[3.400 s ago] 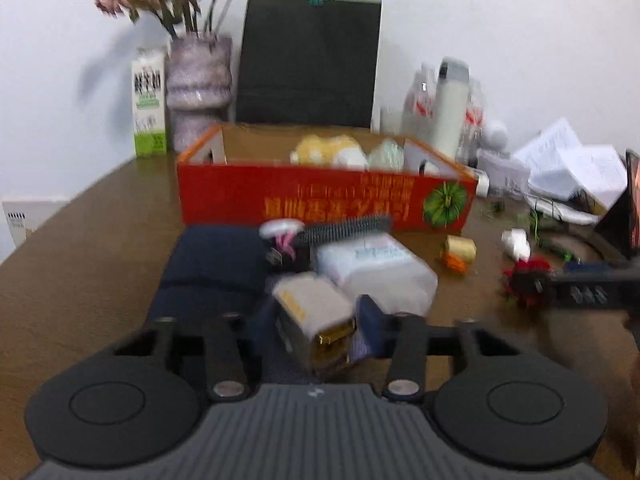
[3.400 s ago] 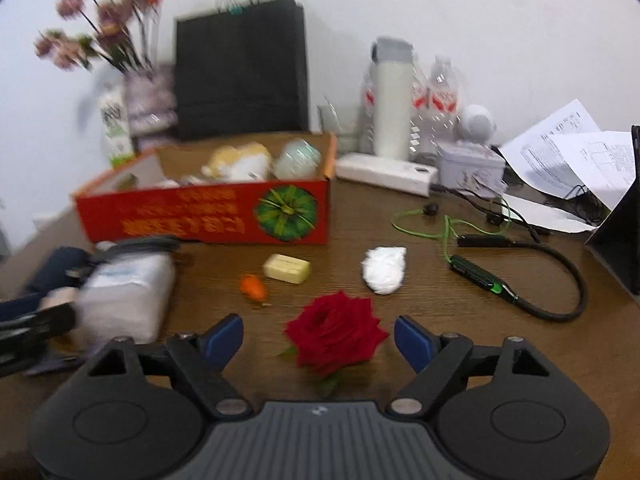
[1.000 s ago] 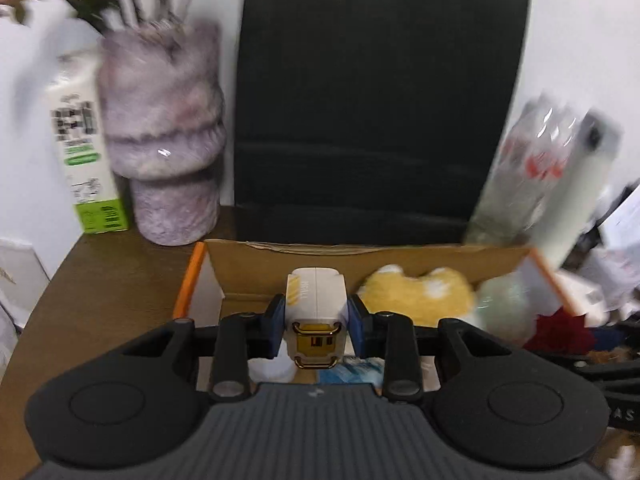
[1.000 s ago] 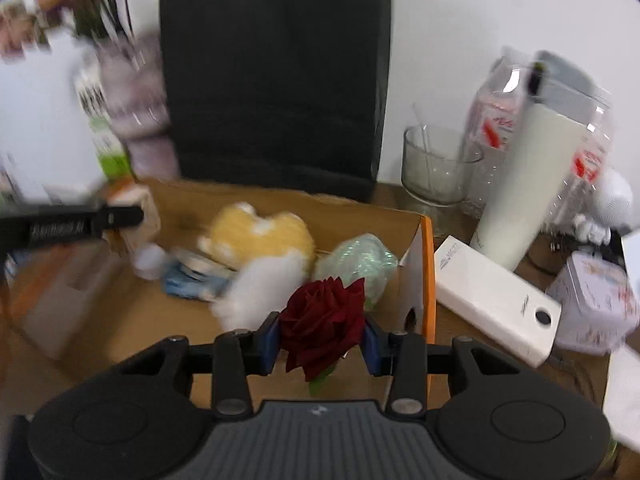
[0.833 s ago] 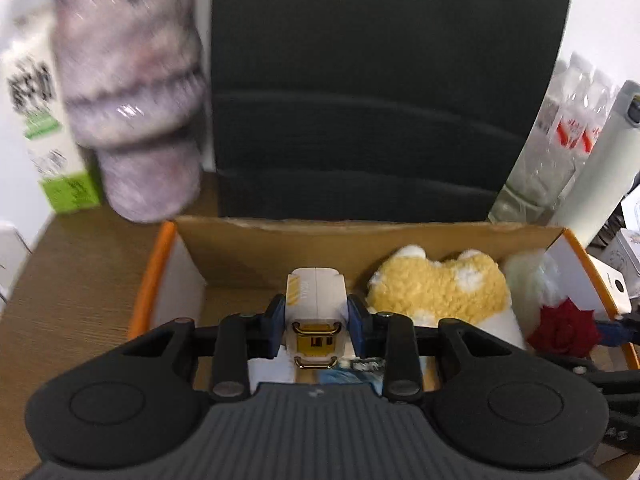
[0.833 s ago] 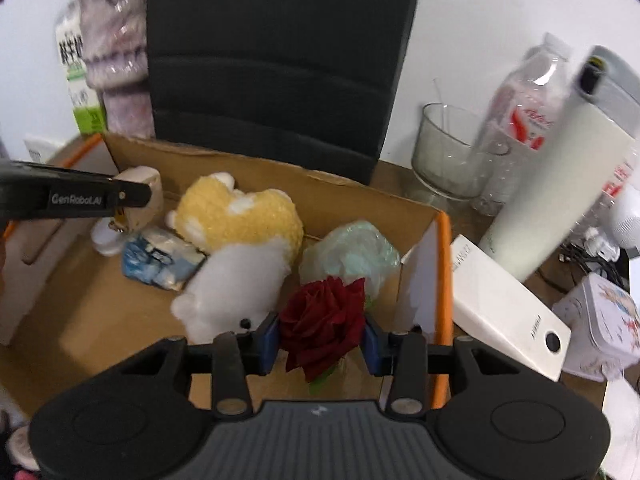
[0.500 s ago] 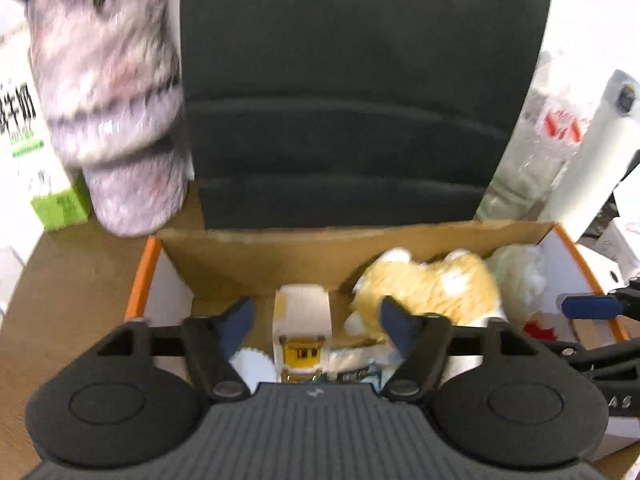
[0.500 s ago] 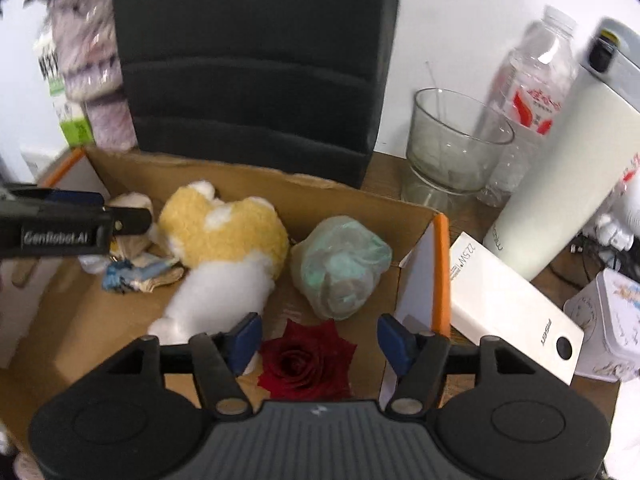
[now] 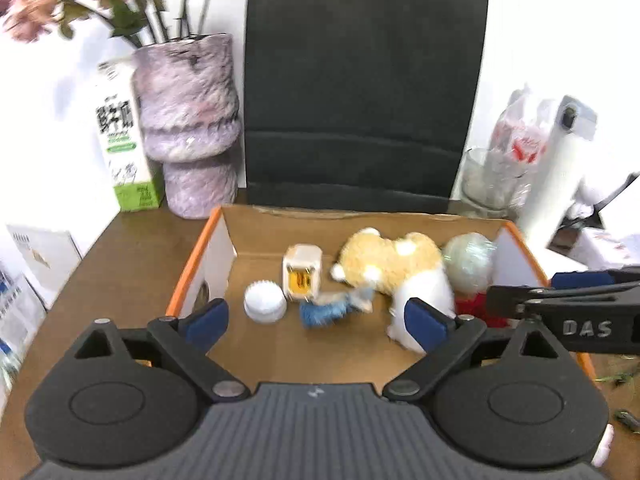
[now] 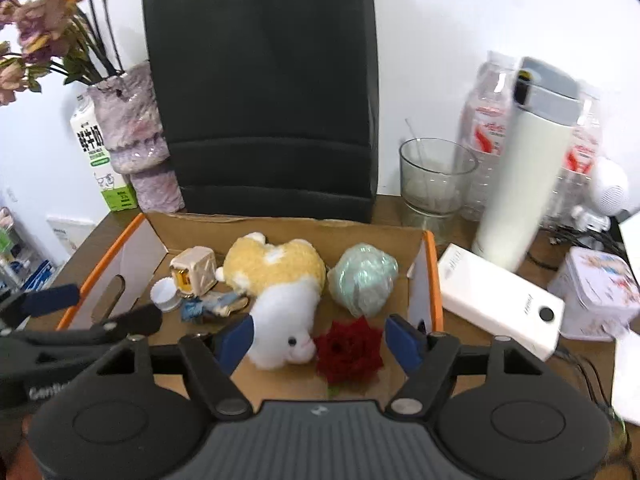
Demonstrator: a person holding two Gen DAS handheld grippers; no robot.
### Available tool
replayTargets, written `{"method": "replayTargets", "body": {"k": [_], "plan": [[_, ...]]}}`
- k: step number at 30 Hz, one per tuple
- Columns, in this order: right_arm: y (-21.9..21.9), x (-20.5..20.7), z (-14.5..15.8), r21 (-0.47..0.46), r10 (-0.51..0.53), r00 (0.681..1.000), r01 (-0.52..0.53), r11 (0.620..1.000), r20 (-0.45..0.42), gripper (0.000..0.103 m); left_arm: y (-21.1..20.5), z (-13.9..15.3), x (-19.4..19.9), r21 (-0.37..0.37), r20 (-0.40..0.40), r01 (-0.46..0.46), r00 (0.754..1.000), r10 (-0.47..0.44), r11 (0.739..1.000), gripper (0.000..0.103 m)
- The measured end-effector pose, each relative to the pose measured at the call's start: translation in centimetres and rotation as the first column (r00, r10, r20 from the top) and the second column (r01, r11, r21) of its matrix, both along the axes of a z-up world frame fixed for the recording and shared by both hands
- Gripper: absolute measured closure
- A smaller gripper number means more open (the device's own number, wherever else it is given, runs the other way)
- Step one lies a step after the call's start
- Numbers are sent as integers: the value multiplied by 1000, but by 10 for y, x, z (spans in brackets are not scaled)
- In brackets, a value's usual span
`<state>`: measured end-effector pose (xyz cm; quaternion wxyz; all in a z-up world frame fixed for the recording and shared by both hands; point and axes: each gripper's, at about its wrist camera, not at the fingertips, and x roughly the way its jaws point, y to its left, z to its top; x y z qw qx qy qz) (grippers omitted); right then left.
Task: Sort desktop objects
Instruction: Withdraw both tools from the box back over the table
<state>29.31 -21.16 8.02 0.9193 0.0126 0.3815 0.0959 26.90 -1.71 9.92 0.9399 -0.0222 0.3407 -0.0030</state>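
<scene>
An orange-rimmed cardboard box holds a cream cube with a gold clasp, a white cap, a blue trinket, a yellow-and-white plush, a pale green ball and a red rose. My left gripper hangs over the box's near side, its jaws opening, nothing between them. My right gripper is over the box's right end, jaws opening; the rose lies on the box floor below them, untouched. Each gripper shows at the edge of the other's view.
Behind the box stand a black paper bag, a purple vase with flowers and a milk carton. To the right are a glass, water bottles, a white flask, a white power bank and a tin.
Both grippers let go: the cream cube dropped from the left jaws and the rose from the right jaws into the box. Both jaws spread wide and drew back and up.
</scene>
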Motion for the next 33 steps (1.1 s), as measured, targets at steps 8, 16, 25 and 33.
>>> {"method": "replayTargets", "body": {"k": [8, 16, 25, 33], "plan": [[5, -110, 9, 14, -8, 984, 5, 1000, 180, 24, -2, 20, -101, 51, 116, 38, 992, -44, 998, 0], [9, -227, -12, 70, 5, 975, -21, 997, 222, 17, 17, -4, -217, -10, 203, 60, 977, -57, 998, 0], [27, -323, -53, 55, 59, 968, -74, 996, 244, 16, 38, -35, -312, -44, 289, 75, 955, -59, 996, 0], [21, -381, -77, 3, 69, 954, -73, 997, 291, 14, 48, -70, -360, -78, 289, 74, 956, -49, 994, 0]]}}
